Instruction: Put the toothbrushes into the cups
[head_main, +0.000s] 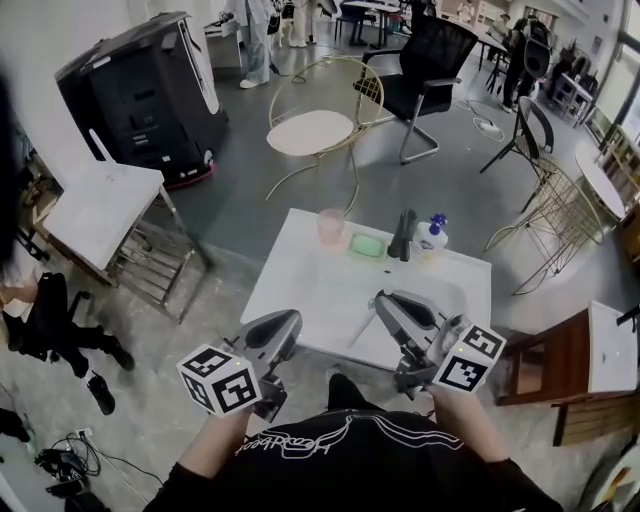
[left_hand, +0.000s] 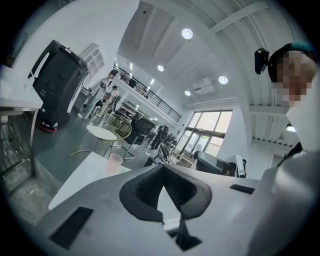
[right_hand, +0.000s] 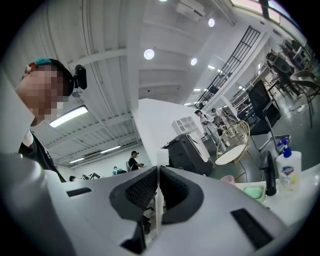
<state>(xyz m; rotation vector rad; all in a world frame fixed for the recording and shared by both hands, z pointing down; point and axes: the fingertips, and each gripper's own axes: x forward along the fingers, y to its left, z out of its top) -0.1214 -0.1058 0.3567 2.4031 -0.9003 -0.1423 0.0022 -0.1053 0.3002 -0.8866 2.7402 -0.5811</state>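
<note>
A pink cup (head_main: 330, 227) stands at the far edge of the white table (head_main: 300, 300). Next to it are a green soap dish (head_main: 367, 244) and a dark upright holder (head_main: 403, 236). My right gripper (head_main: 380, 300) hangs over the table's near right part, shut on a white toothbrush (head_main: 362, 325). In the right gripper view the brush head (right_hand: 162, 157) sticks up above the jaws (right_hand: 158, 170). My left gripper (head_main: 290, 318) is level at the near left edge. Its jaw tips (left_hand: 162, 182) meet, and I see nothing between them. The left gripper view shows the pink cup (left_hand: 115, 162) ahead.
A white pump bottle (head_main: 432, 238) stands right of the dark holder. Beyond the table are a round wire chair (head_main: 315, 125) and a black office chair (head_main: 425, 70). A metal cart (head_main: 110, 215) is at left and a wooden side table (head_main: 580, 365) at right.
</note>
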